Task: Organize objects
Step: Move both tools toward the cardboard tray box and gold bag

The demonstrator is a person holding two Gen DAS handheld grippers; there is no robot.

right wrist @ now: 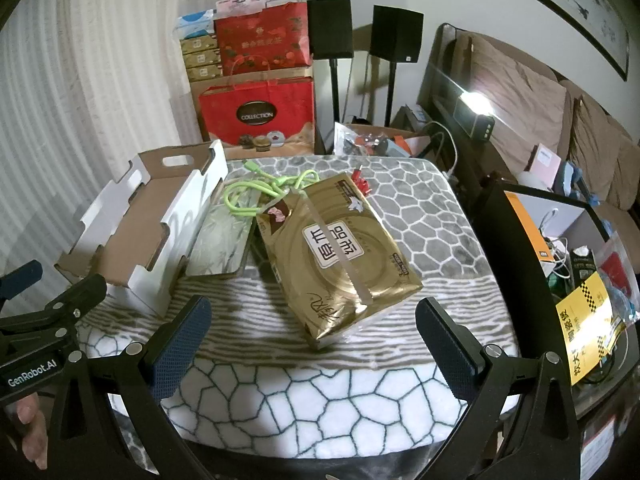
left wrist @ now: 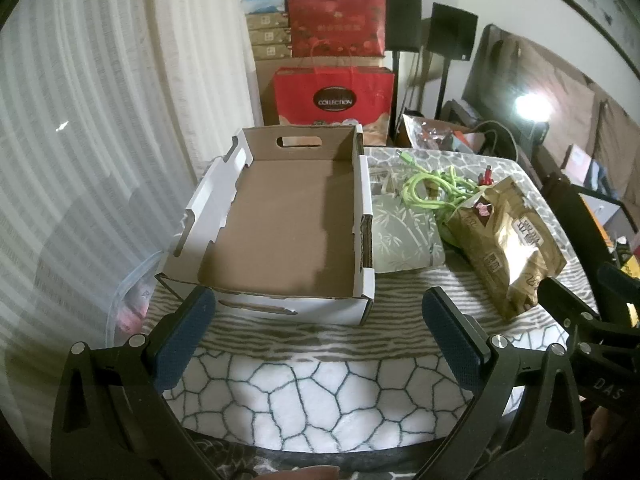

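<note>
Sorting not yet begun: cardboard box (left wrist: 280, 216) stood empty.
Gold pack (right wrist: 336, 256), green cable (right wrist: 260, 196) and patterned tin (right wrist: 224, 236) lay beside it on the table (right wrist: 320, 396); left gripper (left wrist: 316, 336) and right gripper (right wrist: 312, 344) hovered wide open, holding nothing.

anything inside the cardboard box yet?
No. The cardboard box shows only its bare brown floor in the left wrist view. The gold packet, green cable and bamboo-print case all lie outside it. No part of the floor is covered.
</note>
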